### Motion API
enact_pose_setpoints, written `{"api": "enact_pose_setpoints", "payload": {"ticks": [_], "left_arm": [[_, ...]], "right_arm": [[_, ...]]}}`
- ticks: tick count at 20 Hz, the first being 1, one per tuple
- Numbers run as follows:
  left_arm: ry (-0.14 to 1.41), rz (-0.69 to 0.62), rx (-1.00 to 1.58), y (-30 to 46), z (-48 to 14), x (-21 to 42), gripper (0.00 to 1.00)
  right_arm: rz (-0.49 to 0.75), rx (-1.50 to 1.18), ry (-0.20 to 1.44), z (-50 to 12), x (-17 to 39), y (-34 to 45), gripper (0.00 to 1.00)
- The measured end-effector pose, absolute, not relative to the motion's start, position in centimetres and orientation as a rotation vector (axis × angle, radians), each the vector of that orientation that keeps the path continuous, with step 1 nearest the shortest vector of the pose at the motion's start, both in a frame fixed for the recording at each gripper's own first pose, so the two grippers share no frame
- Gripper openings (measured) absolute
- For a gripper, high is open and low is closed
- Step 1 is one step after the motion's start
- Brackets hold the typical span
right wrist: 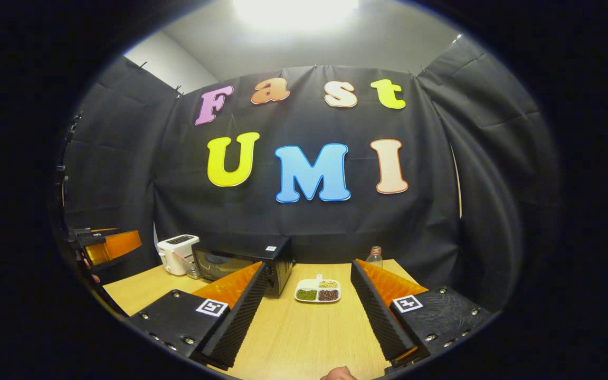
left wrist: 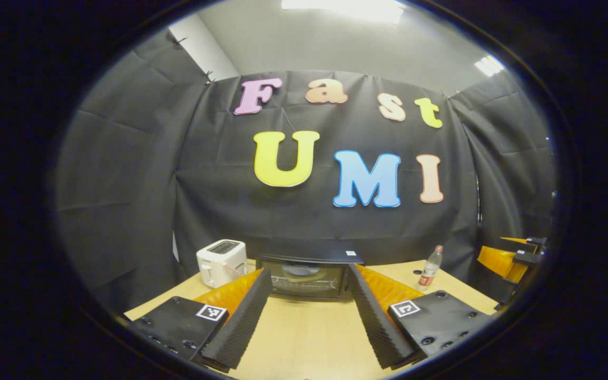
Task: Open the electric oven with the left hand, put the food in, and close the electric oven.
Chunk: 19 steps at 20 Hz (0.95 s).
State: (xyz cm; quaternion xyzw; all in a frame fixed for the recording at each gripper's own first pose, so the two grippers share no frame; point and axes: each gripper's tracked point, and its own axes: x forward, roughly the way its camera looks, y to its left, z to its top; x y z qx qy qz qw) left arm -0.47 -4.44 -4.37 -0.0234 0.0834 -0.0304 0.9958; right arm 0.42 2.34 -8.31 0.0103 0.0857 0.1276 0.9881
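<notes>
A black electric oven point(left wrist: 306, 274) with a glass door stands shut at the back of the wooden table point(left wrist: 304, 332). My left gripper point(left wrist: 309, 295) is open and points straight at it from a short way back. The oven point(right wrist: 240, 266) also appears at the left in the right gripper view. To its right lies a white divided plate point(right wrist: 318, 290) with green, tan and dark food. My right gripper point(right wrist: 306, 301) is open, aimed at the plate, some distance in front of it. The other gripper point(right wrist: 106, 245) shows at the far left of that view.
A white toaster point(left wrist: 221, 262) stands left of the oven. A plastic bottle point(left wrist: 430, 268) with a red cap stands right of it, near the back edge. The right-hand gripper point(left wrist: 512, 258) shows at the far right of the left gripper view. Black cloth walls close the booth.
</notes>
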Motion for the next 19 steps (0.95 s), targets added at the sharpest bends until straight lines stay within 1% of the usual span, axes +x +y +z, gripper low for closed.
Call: {"api": "enact_pose_setpoints", "payload": {"ticks": [2, 3, 4, 10, 11, 13, 16, 19], "left_arm": [[0.141, -0.044, -0.025, -3.1, -3.2, -1.9, 0.97], [0.137, -0.033, -0.021, -2.4, -2.8, -2.6, 1.00], [0.129, -0.029, -0.019, -1.9, -2.4, -3.2, 0.97], [0.091, 0.007, -0.019, 0.6, -0.8, -5.8, 0.97], [0.090, 0.010, -0.026, 0.9, -0.7, -6.1, 0.97], [0.087, 0.006, -0.043, 1.1, -0.7, -6.4, 1.00], [0.085, -0.004, -0.062, 1.3, -0.7, -6.5, 1.00], [0.072, -0.018, -0.056, 1.3, -0.3, -6.3, 1.00]], "right_arm": [[0.256, 0.025, 0.144, -7.2, 0.4, 3.0, 0.98], [0.244, 0.027, 0.142, -6.9, 0.3, 3.2, 0.98], [0.244, 0.034, 0.132, -6.6, 0.2, 3.6, 0.97], [0.282, 0.080, 0.097, -4.7, -0.7, 6.2, 0.98], [0.287, 0.076, 0.094, -4.6, -0.9, 6.5, 0.98], [0.291, 0.063, 0.095, -4.7, -1.2, 6.9, 0.98], [0.296, 0.059, 0.104, -4.7, -1.7, 7.5, 0.98], [0.293, 0.058, 0.081, -3.8, -2.2, 7.8, 0.98]]}}
